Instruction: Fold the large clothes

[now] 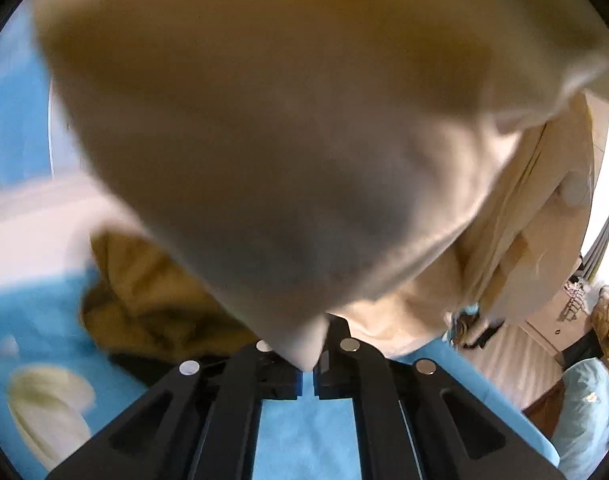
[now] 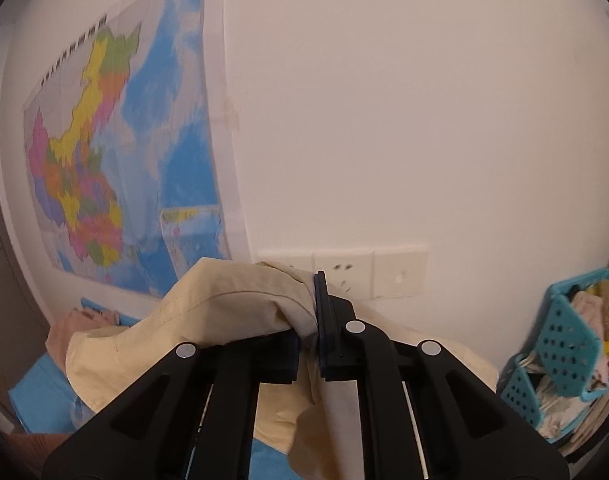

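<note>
Presently: left tongs (image 1: 308,368) are pointing slightly downward, clenching a corner of the cream garment (image 1: 272,140), which is hanging above the blue bed sheet (image 1: 304,432). Right tongs (image 2: 309,336), angled toward the wall (image 2: 424,120), are pinching another bunched fold of it.

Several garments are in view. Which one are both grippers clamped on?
The cream garment, pinched in the right gripper and the left gripper; the brown garment and pink garment lie untouched.
</note>
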Available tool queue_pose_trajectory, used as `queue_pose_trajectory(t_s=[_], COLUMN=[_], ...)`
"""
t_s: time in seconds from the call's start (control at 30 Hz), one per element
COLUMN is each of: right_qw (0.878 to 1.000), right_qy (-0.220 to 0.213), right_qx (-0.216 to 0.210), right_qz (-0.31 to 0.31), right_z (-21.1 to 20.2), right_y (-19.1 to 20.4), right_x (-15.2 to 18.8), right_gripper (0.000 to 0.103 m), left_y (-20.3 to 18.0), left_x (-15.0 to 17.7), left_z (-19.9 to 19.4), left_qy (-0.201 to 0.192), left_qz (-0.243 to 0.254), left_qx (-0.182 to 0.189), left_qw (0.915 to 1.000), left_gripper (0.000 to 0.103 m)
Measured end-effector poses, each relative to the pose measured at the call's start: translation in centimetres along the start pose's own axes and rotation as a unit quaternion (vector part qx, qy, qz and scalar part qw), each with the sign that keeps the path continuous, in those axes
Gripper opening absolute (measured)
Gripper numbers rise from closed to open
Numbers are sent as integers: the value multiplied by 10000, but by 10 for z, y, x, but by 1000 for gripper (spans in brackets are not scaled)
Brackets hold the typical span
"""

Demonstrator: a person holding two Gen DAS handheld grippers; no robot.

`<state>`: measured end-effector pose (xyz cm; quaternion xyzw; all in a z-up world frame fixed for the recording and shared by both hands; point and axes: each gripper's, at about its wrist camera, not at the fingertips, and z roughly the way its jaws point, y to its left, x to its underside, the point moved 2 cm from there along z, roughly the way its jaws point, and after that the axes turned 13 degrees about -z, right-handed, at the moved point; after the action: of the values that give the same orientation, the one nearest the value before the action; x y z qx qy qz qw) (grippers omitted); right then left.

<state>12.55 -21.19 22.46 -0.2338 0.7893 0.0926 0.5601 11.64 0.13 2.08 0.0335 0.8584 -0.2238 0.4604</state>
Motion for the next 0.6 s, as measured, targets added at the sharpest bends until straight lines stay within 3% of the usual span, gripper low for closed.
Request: queue_pose_trajectory(t_s=[0.17,0.3,0.43,0.6], right_qw=[9979,9904,9815,9731], right_qy=[-611,-1358,-1910,-2278], right_qx=[215,265,115,-265], right_qz=[-40,-76,-86,-232], right_z=[-76,-162,-231,-287], right_y=[-9,-9,-1,27], right_x=[-34,-64,-79,-84], right_gripper=[6,6,6,6], left_y=[-40,-68,-99,-120], left_x=[-46,-82,-94,-90], left_z=[-60,-140,-218,-305], left_qy=[-713,-1564,-2283,-2733], left_qz=[421,586,754,872], left_qx=[288,524,583,522], left_qw=[9961,9846,9689,9566], left_gripper=[1,1,1,2])
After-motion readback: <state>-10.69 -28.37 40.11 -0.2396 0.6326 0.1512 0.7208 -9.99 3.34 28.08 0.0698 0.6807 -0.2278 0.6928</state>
